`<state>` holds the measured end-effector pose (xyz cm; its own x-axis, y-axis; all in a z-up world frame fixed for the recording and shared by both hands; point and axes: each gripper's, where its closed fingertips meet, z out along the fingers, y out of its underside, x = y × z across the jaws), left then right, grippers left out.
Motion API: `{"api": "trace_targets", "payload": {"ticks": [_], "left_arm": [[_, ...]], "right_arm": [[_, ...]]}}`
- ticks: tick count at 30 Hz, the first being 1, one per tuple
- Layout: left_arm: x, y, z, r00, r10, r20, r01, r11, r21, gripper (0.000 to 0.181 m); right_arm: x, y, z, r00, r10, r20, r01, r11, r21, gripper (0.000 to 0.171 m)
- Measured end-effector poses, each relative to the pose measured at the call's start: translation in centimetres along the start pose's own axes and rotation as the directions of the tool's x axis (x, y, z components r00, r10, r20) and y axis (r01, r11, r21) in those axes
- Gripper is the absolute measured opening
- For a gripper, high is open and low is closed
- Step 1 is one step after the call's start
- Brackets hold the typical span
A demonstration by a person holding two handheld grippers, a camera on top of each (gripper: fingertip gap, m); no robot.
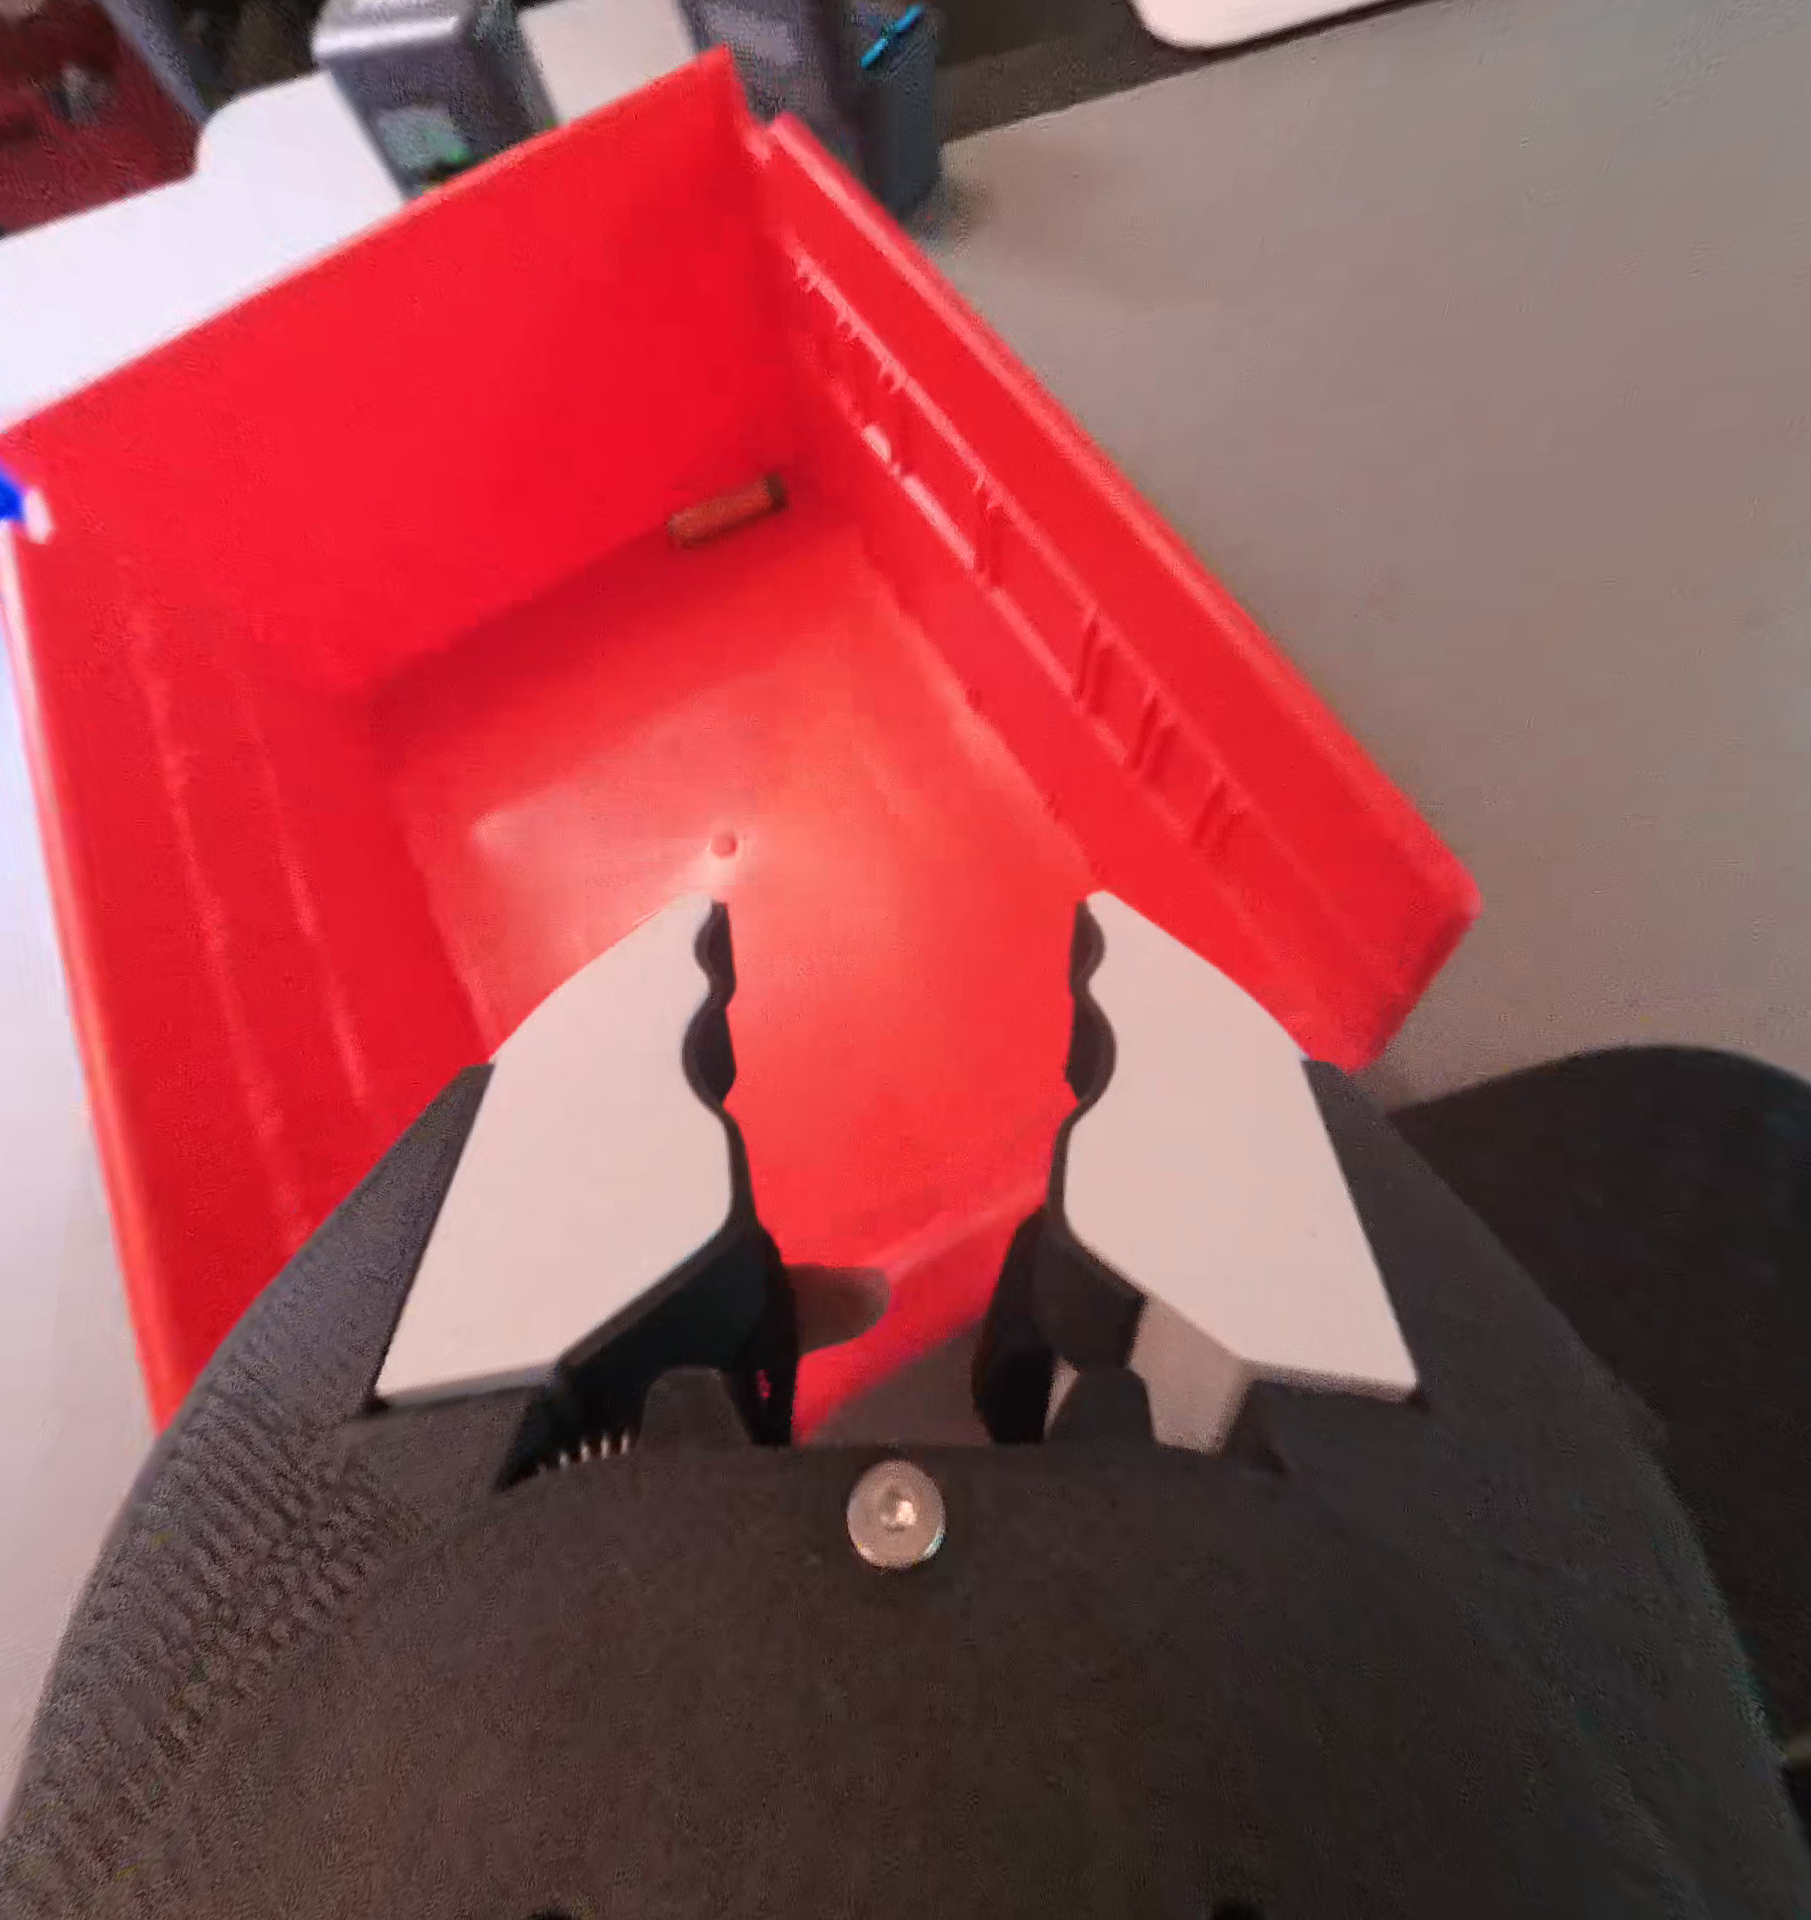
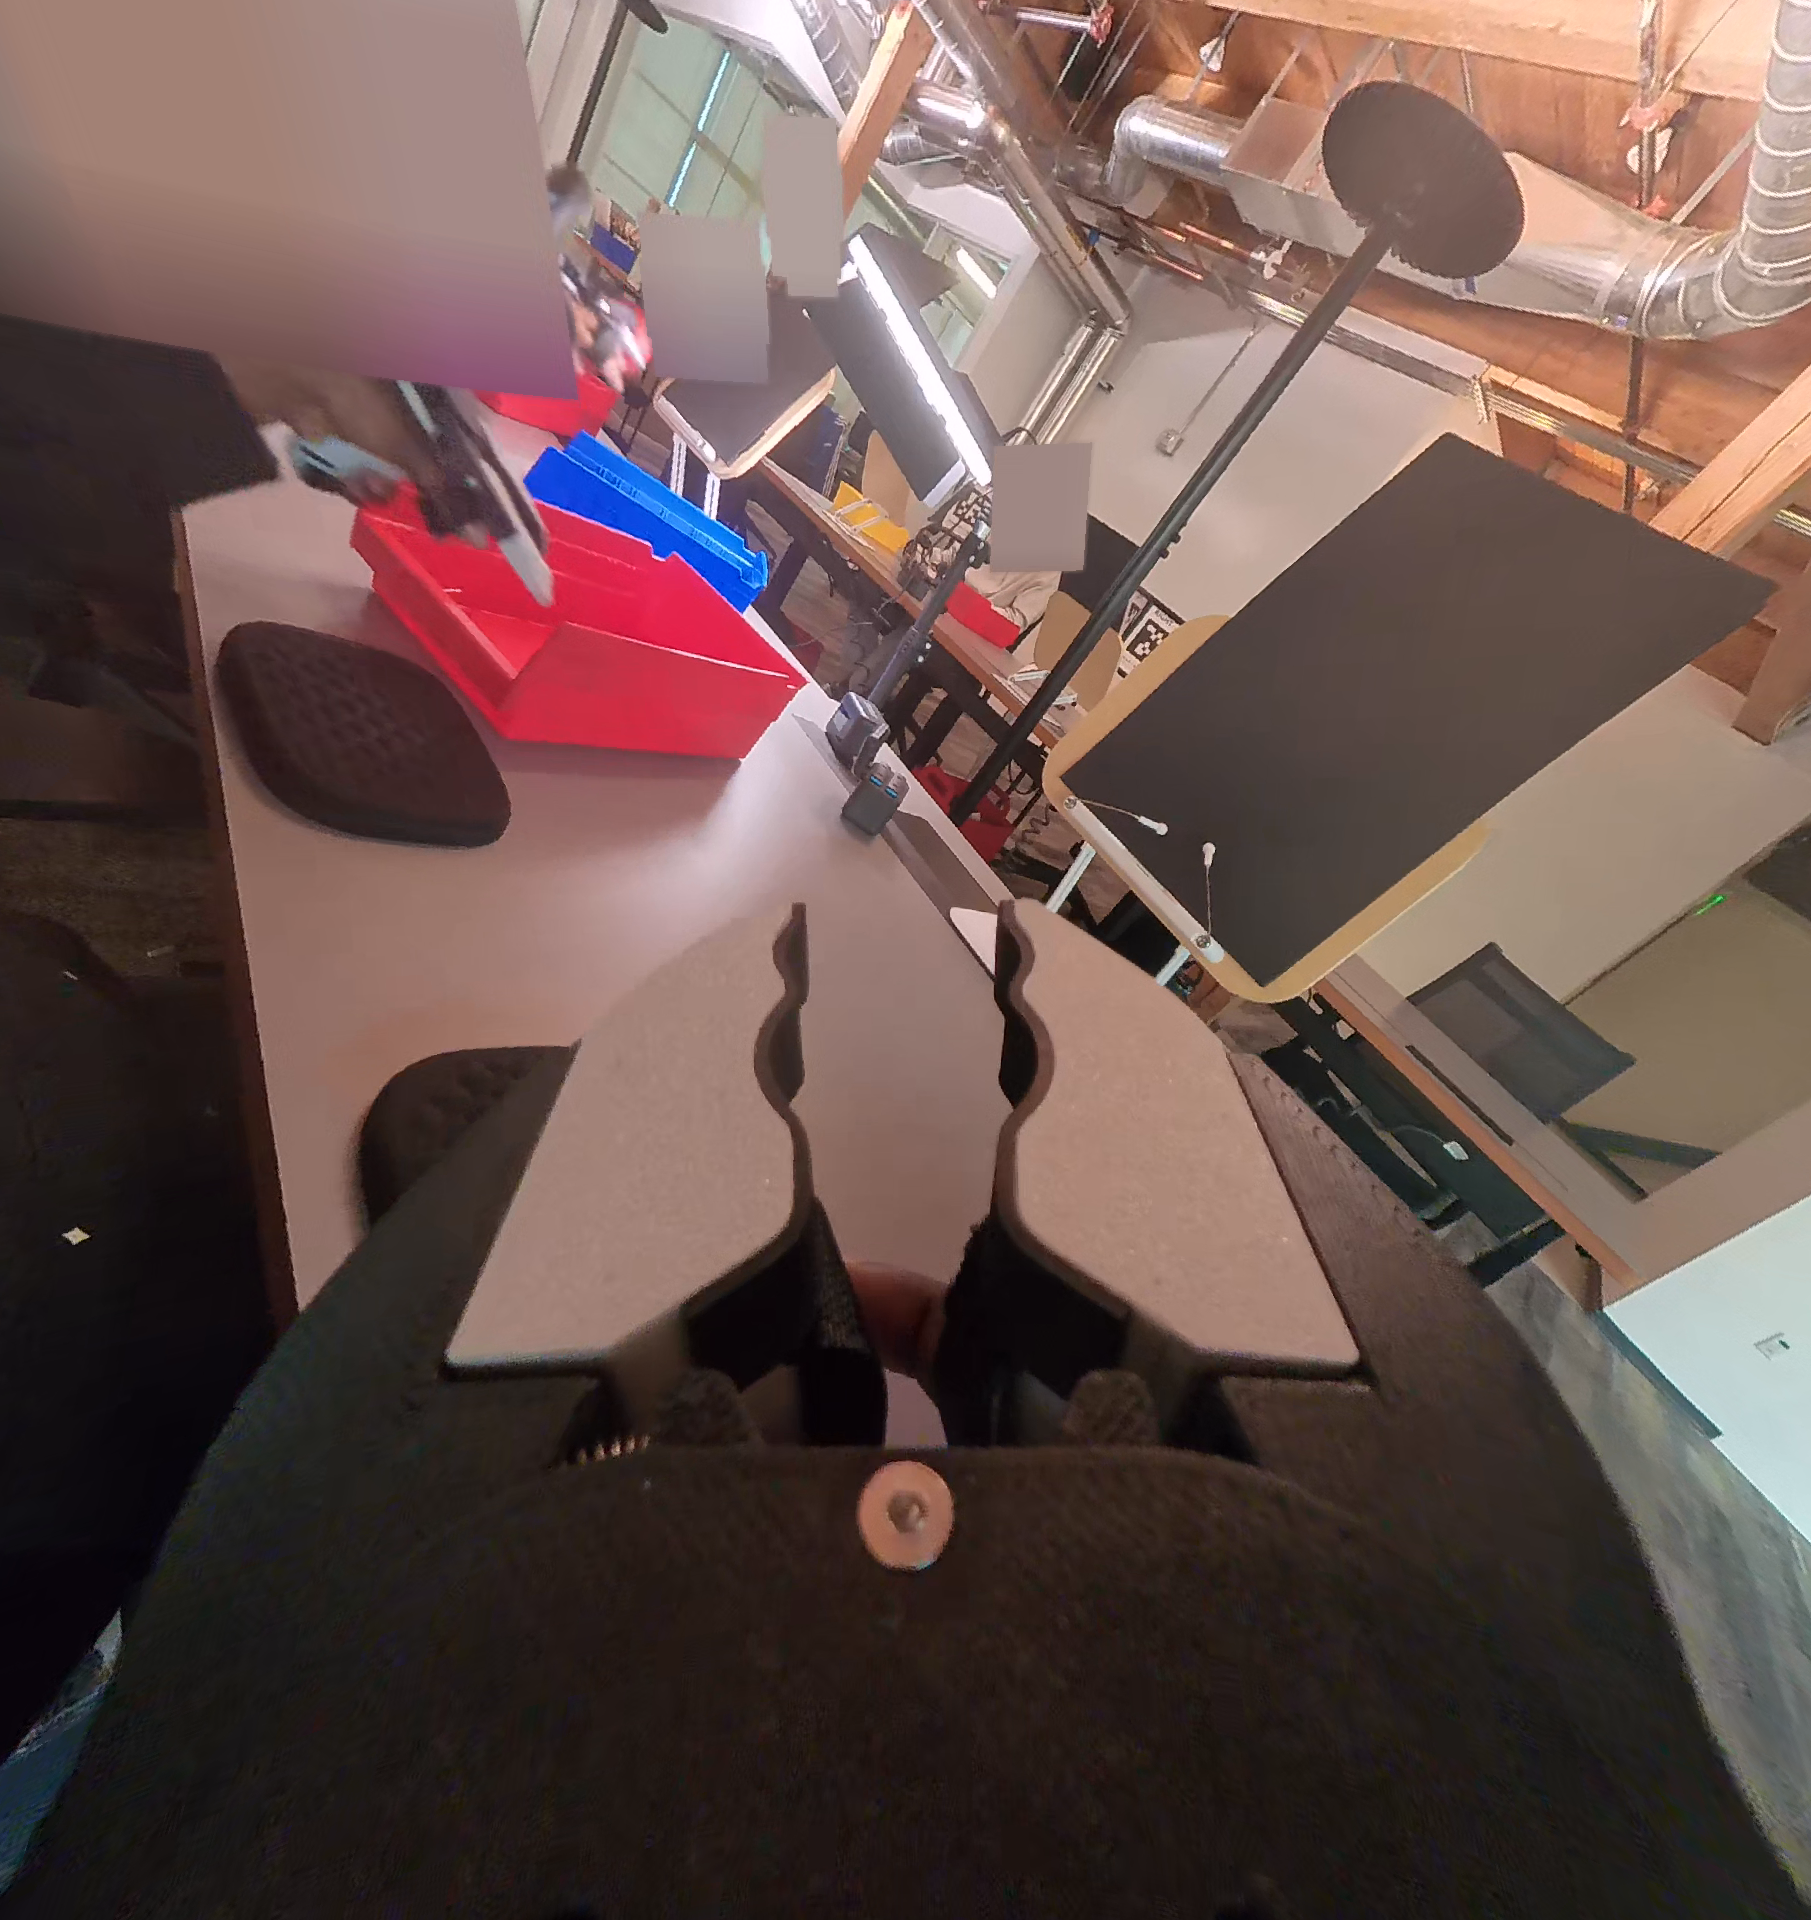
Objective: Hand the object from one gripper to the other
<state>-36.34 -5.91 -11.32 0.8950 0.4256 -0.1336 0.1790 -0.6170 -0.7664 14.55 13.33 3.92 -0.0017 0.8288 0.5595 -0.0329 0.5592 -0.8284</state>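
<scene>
A small dark cylindrical object (image 1: 726, 511) lies on the floor of a red bin (image 1: 527, 416), in its far corner. My left gripper (image 1: 901, 914) is open and empty, and hangs over the bin's near end, well short of the object. The right wrist view shows the left gripper (image 2: 485, 520) far off, over the same red bin (image 2: 652, 665). My right gripper (image 2: 901, 920) is open and empty, held above the grey table (image 2: 568, 914), far from the bin. The object is hidden in the right wrist view.
A blue bin (image 2: 641, 509) stands behind the red one. Two black pads (image 2: 361, 738) (image 2: 433, 1101) lie on the table near its front edge. Small dark devices (image 2: 870, 769) and a black light stand (image 2: 1171, 551) stand at the table's far edge. About 55 centimetres separates my left fingertips from my right. The left tips stand about 20 centimetres off the small dark cylindrical object (image 1: 726, 511).
</scene>
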Motion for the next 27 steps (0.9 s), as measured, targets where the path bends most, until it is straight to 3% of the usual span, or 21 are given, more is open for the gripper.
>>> {"api": "trace_targets", "payload": {"ticks": [4, 7, 9, 15, 18, 25, 27], "left_arm": [[-0.7, -4.8, 6.9, 0.958, 0.282, -0.047, -0.276, 0.955, 0.109, 0.051], [-3.7, -3.9, 12.1, 0.867, 0.497, -0.023, -0.497, 0.863, -0.095, 0.051], [-5.2, -2.7, 14.2, 0.835, 0.547, -0.054, -0.543, 0.808, -0.229, 0.051], [-4.3, -4.5, 17.0, 0.868, 0.474, -0.145, -0.492, 0.863, -0.120, 0.057], [-5.5, -4.4, 17.5, 0.854, 0.501, -0.143, -0.520, 0.838, -0.164, 0.058], [-5.6, -4.4, 18.8, 0.882, 0.425, -0.204, -0.451, 0.887, -0.101, 0.060], [-5.3, -4.0, 18.8, 0.893, 0.381, -0.242, -0.414, 0.904, -0.106, 0.052]], "right_arm": [[-0.1, -0.2, 0.3, 1.000, 0.003, 0.007, -0.003, 1.000, 0.021, 0.035], [-0.3, -0.4, 0.6, 1.000, 0.005, 0.023, -0.006, 0.999, 0.035, 0.035], [-0.6, -0.3, 0.9, 0.999, 0.005, 0.041, -0.007, 0.999, 0.037, 0.035], [-1.0, 0.6, 1.3, 0.999, -0.012, 0.041, 0.012, 1.000, -0.018, 0.035], [-1.3, 0.5, 1.1, 1.000, -0.009, 0.030, 0.010, 1.000, -0.027, 0.035], [-3.1, -0.5, 0.5, 0.998, -0.050, 0.026, 0.051, 0.998, -0.040, 0.035], [-3.6, -0.7, 0.5, 0.998, -0.063, 0.029, 0.065, 0.997, -0.043, 0.035]]}}
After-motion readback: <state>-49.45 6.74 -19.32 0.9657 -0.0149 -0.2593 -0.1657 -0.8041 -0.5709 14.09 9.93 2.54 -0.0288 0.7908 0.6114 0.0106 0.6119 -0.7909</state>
